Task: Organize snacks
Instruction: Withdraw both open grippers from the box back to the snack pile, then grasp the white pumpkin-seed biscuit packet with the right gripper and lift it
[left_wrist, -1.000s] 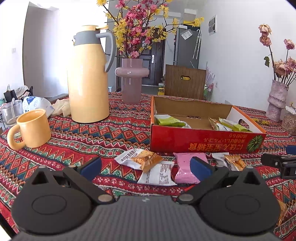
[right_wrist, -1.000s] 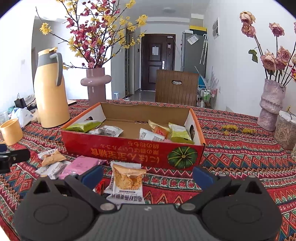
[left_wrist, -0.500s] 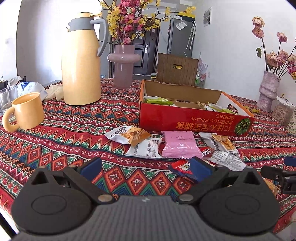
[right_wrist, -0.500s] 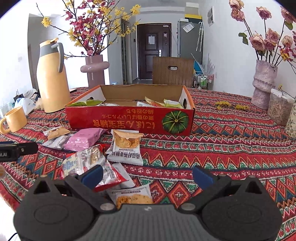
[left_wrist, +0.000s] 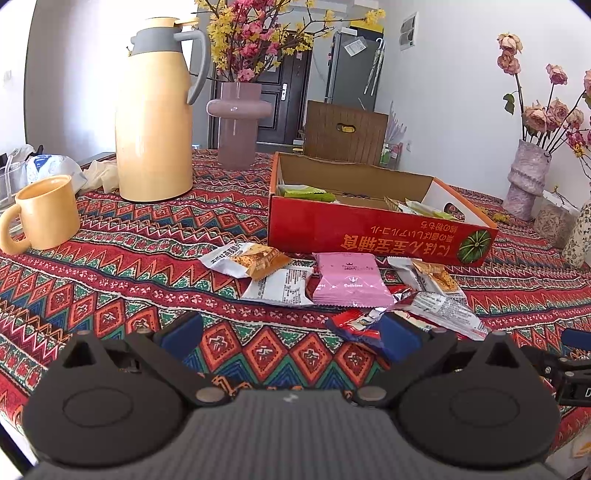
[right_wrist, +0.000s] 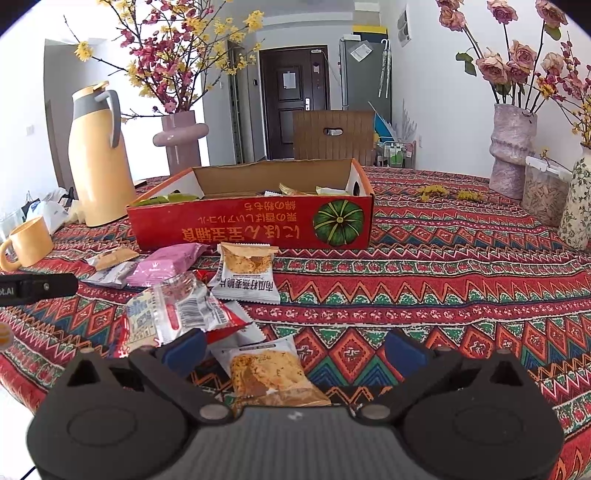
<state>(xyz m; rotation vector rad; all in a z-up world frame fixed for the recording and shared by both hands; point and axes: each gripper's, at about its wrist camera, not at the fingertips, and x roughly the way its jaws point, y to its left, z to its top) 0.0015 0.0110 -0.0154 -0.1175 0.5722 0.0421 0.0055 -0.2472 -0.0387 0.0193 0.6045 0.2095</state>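
Both views bright, daylit. Strong backlight from the left rear blows out the wall behind the thermos (left_wrist: 155, 110) and flower vase (right_wrist: 181, 142). Shadows on the tablecloth (right_wrist: 443, 280) soft and faint. Heavy fisheye bending: door and wall lines curve, corners vignette to black. Snack packets (left_wrist: 351, 280) sharp; foil wrappers show mild glare. No motion blur.

Right hand-held gripper (right_wrist: 293, 350) is spread wide over the table (right_wrist: 443, 295), nothing in it. A biscuit packet (right_wrist: 269, 373) lies between the fingers, closer to the left one. A crinkly silver-and-red wrapper (right_wrist: 177, 314) sits just ahead-left, and the red box (right_wrist: 251, 223) is further ahead with snacks inside.
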